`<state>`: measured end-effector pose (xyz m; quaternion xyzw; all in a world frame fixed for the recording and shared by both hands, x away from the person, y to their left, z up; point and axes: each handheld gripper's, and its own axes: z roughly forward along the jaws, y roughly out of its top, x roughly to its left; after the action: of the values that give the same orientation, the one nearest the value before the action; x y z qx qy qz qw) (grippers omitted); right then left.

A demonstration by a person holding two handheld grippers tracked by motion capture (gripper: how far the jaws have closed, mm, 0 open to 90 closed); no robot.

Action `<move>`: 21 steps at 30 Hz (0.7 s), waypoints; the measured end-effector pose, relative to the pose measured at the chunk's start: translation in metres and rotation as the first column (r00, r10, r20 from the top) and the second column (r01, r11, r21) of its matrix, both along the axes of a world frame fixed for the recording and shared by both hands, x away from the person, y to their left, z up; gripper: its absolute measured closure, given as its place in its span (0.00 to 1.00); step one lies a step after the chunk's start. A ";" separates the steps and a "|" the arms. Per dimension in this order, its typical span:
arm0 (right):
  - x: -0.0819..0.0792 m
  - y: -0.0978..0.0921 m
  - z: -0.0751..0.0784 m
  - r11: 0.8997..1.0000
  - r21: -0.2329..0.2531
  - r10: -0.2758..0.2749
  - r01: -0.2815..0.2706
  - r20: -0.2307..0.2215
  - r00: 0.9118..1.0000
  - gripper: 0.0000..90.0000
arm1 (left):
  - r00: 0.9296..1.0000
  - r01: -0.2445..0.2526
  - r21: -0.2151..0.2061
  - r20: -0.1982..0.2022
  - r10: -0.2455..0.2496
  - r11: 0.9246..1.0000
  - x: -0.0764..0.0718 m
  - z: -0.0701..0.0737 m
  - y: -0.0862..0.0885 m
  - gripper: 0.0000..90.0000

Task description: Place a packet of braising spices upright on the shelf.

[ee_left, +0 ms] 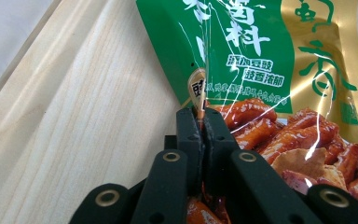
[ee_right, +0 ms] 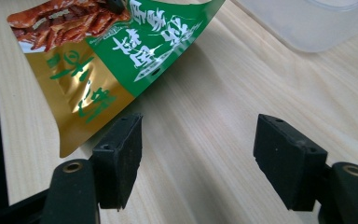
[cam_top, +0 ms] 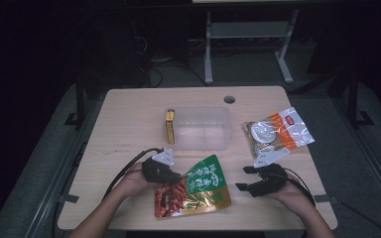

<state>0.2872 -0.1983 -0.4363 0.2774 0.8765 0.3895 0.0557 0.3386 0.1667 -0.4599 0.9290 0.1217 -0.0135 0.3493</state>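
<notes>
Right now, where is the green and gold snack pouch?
In the high view, the green and gold snack pouch lies at the table's near edge, clamped by the left gripper, just in front of the clear plastic container.

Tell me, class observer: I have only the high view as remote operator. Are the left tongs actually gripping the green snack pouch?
Observer: Yes. In the left gripper view the left tongs are shut on a pinched fold of the green snack pouch.
Operator: And the right tongs?
Observer: The right gripper view shows the right tongs wide open, nothing between the jaws, bare table beyond them.
Operator: Is the pouch lying flat?
Observer: No. From the right gripper view its green end is lifted off the wood, with shadow underneath.
</notes>
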 end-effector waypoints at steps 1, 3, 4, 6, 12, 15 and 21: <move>0.000 0.000 0.000 1.000 0.003 -0.001 0.001 -0.005 1.000 0.34 | 1.000 -0.004 0.001 -0.001 0.004 1.000 0.000 0.000 0.000 0.98; 0.001 0.001 0.001 1.000 0.002 0.000 0.000 -0.014 1.000 0.32 | 1.000 -0.012 0.005 0.001 0.012 1.000 -0.001 0.002 -0.001 0.99; 0.001 0.001 0.000 1.000 0.002 0.000 0.000 -0.013 1.000 0.32 | 1.000 -0.015 0.006 -0.003 0.015 1.000 -0.001 0.002 -0.001 0.99; 0.002 0.001 0.000 1.000 0.002 -0.006 0.006 -0.014 1.000 0.30 | 1.000 -0.020 0.004 -0.010 0.020 1.000 -0.001 0.003 0.000 0.99; 0.002 -0.003 0.005 0.998 0.061 -0.007 0.008 -0.019 1.000 0.15 | 0.999 -0.044 -0.022 -0.011 0.044 0.999 -0.003 0.013 0.007 0.99; 0.002 -0.003 0.006 0.997 0.070 -0.012 0.013 -0.017 1.000 0.15 | 0.998 -0.057 -0.024 0.009 0.057 0.998 -0.006 0.022 0.011 0.99; 0.004 -0.003 0.005 0.998 0.059 -0.024 0.026 -0.028 0.999 0.20 | 0.993 -0.106 -0.017 0.054 0.107 0.994 -0.015 0.037 0.019 0.99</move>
<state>0.2912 -0.2010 -0.4316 0.2950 0.8618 0.4107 0.0404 0.3240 0.1856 -0.4233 0.9187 0.1614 0.0297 0.3593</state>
